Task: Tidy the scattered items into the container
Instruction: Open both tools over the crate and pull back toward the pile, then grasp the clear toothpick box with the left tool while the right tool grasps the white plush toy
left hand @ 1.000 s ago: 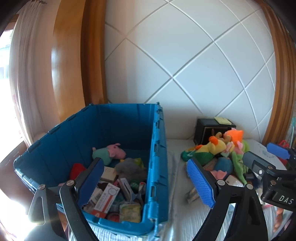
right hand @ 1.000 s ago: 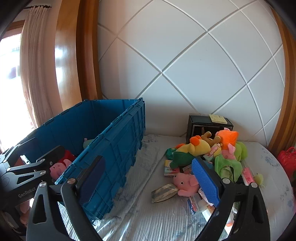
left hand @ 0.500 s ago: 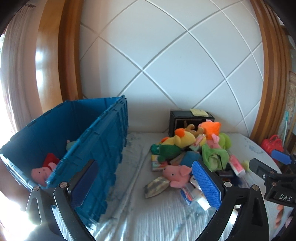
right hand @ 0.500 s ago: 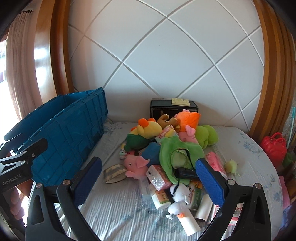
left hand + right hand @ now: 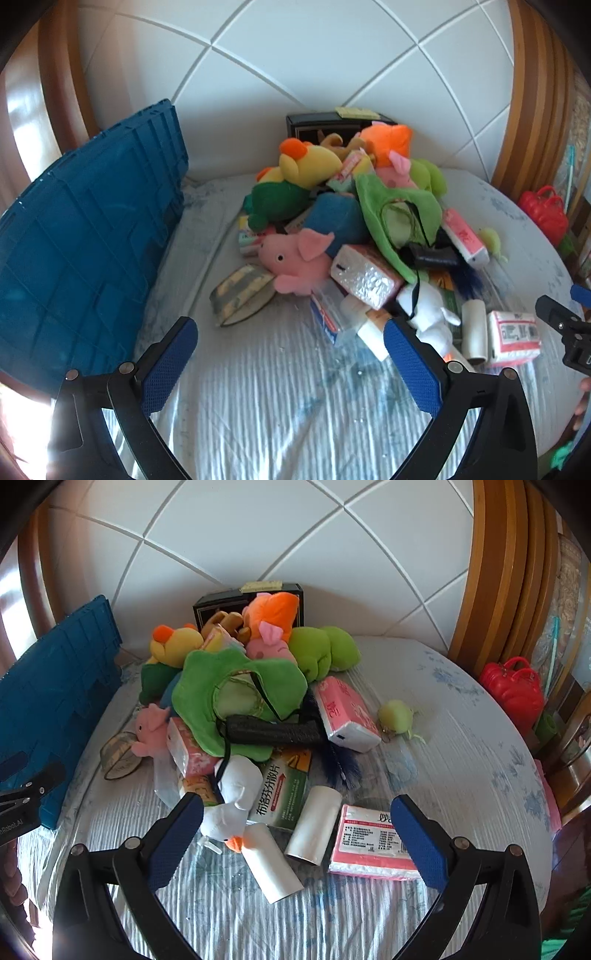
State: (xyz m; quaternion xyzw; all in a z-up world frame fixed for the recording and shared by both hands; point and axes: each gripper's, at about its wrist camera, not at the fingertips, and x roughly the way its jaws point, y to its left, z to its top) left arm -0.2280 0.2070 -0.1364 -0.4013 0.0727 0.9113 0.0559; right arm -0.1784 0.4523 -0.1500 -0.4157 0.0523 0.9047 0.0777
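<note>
A heap of soft toys and packets lies on the striped bed cover (image 5: pixel 280 406). In the left wrist view a pink pig (image 5: pixel 295 258), a flat patterned pouch (image 5: pixel 242 295) and a shiny pink packet (image 5: pixel 364 277) lie at its near edge. My left gripper (image 5: pixel 290 365) is open and empty, just short of them. In the right wrist view two white rolls (image 5: pixel 314 825), a white plush duck (image 5: pixel 232 794) and a pink flat pack (image 5: pixel 373 843) lie between the open, empty jaws of my right gripper (image 5: pixel 297 843). The blue crate (image 5: pixel 81 243) stands left of the heap; its inside is hidden.
A black box (image 5: pixel 247 600) stands against the white quilted headboard (image 5: pixel 258 535) behind the heap. A red toy bag (image 5: pixel 511 688) sits off the bed's right edge by the wooden frame (image 5: pixel 495 572). A small green toy (image 5: pixel 395 716) lies apart on the right.
Both grippers swung right, away from the crate, and dipped toward the heap. The crate's inside has left view. Both stayed open and empty.
</note>
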